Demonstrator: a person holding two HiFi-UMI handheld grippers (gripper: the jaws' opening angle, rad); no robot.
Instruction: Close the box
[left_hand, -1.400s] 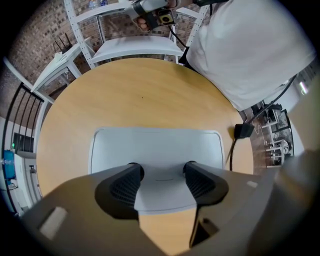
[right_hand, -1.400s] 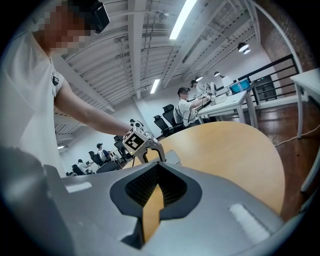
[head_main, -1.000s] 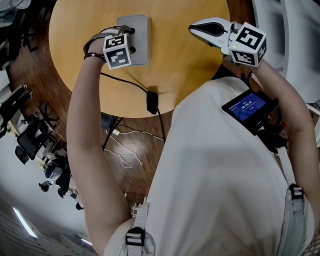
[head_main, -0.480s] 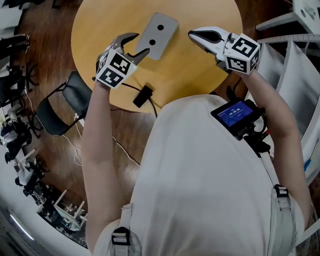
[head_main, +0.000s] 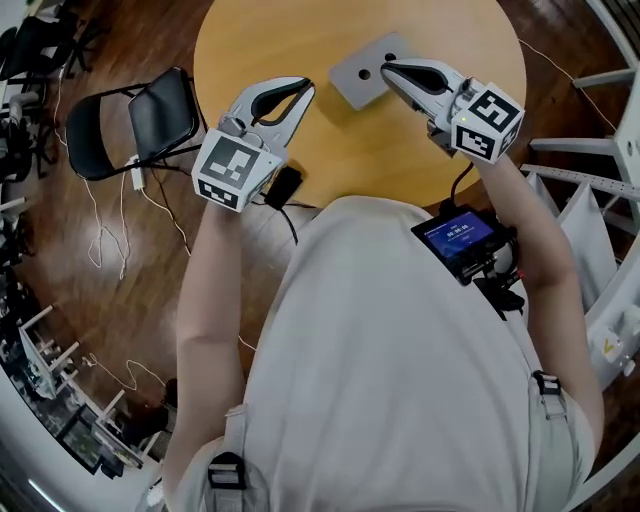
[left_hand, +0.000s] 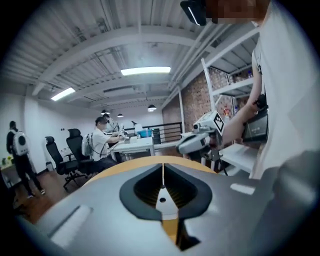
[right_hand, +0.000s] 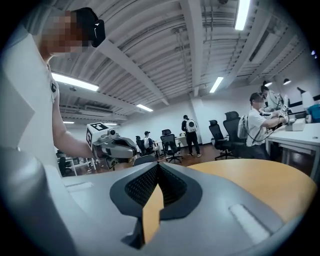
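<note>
With both held above the round table (head_main: 300, 35), the left gripper (head_main: 304, 88) has just closed its jaws on nothing, and the right gripper (head_main: 386, 68), also closed and empty, points near the shut grey box (head_main: 362, 74).

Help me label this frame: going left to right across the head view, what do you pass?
Black folding chair → left gripper → grey box → right gripper → white shelf frame.

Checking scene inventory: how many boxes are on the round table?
1. The grey box lies flat on the round table, near the tip of the right gripper; the near edge is hidden.
</note>
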